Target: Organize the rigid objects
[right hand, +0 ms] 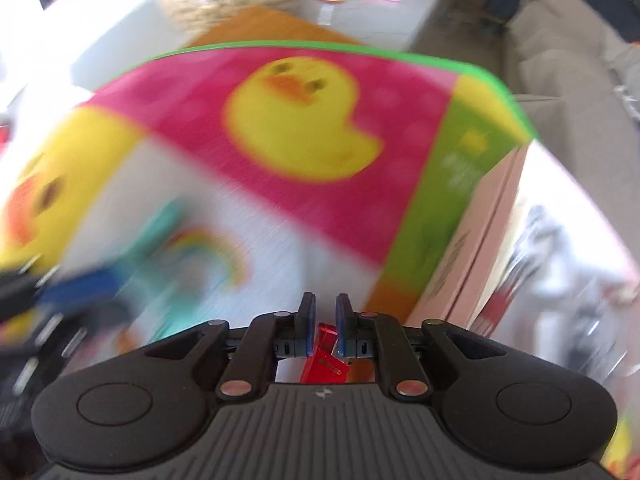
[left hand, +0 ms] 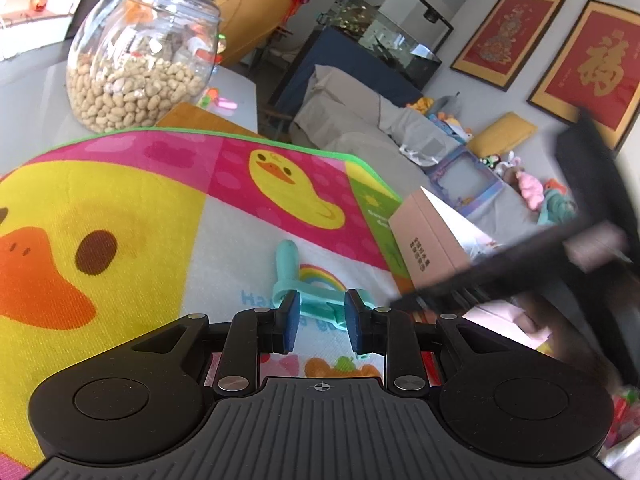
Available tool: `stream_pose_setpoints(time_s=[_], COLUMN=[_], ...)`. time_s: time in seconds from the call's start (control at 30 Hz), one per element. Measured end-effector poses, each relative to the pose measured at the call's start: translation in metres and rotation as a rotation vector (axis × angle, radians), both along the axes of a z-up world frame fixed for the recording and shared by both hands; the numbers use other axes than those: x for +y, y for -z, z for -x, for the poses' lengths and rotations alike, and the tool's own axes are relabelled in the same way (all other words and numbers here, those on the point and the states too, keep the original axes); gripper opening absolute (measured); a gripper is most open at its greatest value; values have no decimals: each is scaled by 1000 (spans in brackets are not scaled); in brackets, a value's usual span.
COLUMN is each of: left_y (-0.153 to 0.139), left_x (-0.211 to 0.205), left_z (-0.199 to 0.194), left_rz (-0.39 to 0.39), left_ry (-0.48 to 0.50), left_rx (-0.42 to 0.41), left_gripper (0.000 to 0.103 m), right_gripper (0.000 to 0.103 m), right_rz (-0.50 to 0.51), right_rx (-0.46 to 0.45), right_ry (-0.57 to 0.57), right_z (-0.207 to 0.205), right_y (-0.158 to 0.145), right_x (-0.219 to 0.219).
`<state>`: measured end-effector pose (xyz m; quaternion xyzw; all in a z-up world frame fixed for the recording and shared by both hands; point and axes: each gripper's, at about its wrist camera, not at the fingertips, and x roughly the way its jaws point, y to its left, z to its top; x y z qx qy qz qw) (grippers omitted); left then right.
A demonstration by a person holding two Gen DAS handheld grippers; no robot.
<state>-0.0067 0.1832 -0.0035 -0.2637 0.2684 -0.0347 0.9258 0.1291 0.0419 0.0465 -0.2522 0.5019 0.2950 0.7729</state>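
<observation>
My left gripper is shut on a mint-green plastic tool. Its blue pads clamp the tool's forked head, and the handle points away over the duck mat. My right gripper points steeply down at the mat, shut on a small translucent red plastic piece that sits low between the pads. The right wrist view is blurred by motion. At its left edge the left gripper's blue pad and the green tool show as smears. In the left wrist view the right hand's gripper is a dark blur at the right.
An open pink cardboard box stands at the mat's right edge. A glass jar of peanuts stands behind the mat on the white table. Beyond the table lie a grey sofa and toys.
</observation>
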Motion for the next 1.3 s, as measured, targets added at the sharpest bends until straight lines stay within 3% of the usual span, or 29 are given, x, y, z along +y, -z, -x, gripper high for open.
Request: stream_pose_setpoints(time_s=[0.1,0.17,0.23,0.43,0.6,0.67,0.8,0.87,0.93,1.1,1.2,1.3], left_y=[-4,-7,-10,-23,-35,-39,-41,-38,-32,-14,-7,-8], left_x=[-10,-16,-21,-30,-37,-28,11,27,33,27,20,9], left_z=[0,-1,-1,-9,-17,-20,-38,-49,-60,-76,-71,-58], left_rz=[-49,-81,-104,-200,-266,-249,-160,-93,-61,-67,-15,-14], left_ry=[5,6,5,7,41,40,-76,-89,-50,27,75,126], left_rx=[15,24,35,54,44,8,21,43,67,165,193,209], left_gripper=[27,27,27,27,27,27,27,27,27,27,26,26], right_gripper=[11,25,28,30,44,59,66,73,75,79,80,82], right_rz=[-20,-43,-61,-117,-262,-304,-367,-374,-373,-414,-421,-425], right_rx=[-101,-142,-145,-229,-202,-198,-240,-278,-308,-278,-273,-269], right_ry=[-53,-75,-54,129,240,279,288,271,263,270,268,266], right_z=[45,66,75,71,75,79,93,103,110,107,106,105], right_y=[-8,-9,-4,18,24,27,35,41,44,42,43,44], right_x=[-17,-32,-47,-100,-141,-154,-167,-168,-168,-174,-174,-173])
